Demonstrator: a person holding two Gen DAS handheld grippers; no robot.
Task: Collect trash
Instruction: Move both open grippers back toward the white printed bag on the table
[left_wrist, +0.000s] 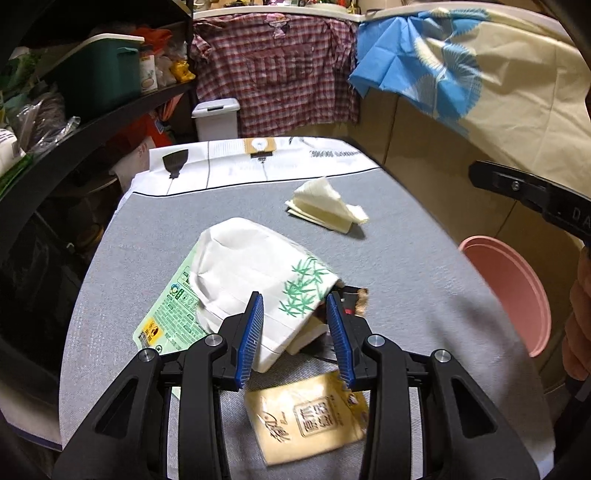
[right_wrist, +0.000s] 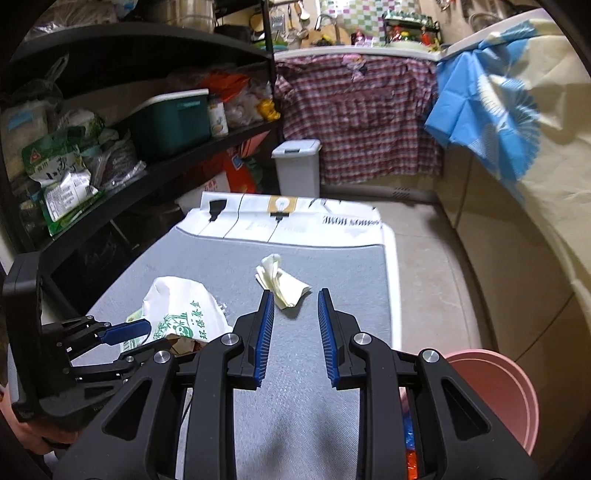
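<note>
Left gripper (left_wrist: 295, 325) hangs over the near end of the white bamboo-print bag (left_wrist: 258, 273) on the grey table (left_wrist: 406, 258), jaws apart. Right gripper (right_wrist: 295, 317), jaws apart and empty, points at the crumpled napkin (right_wrist: 282, 282) just beyond; pink bin (right_wrist: 495, 395) at right.

Place: a home kitchen doubling as storage.
Shelving: black shelf rack (right_wrist: 155, 162) crowded with food bags (right_wrist: 62, 177) and a green bin (right_wrist: 173, 122).
Counter: worktop (right_wrist: 354, 51) with hanging utensils (right_wrist: 291, 18), tiled wall behind.
Laundry: plaid shirt (right_wrist: 362, 118) draped over its edge.
Floor: white pedal bin (right_wrist: 297, 166).
</note>
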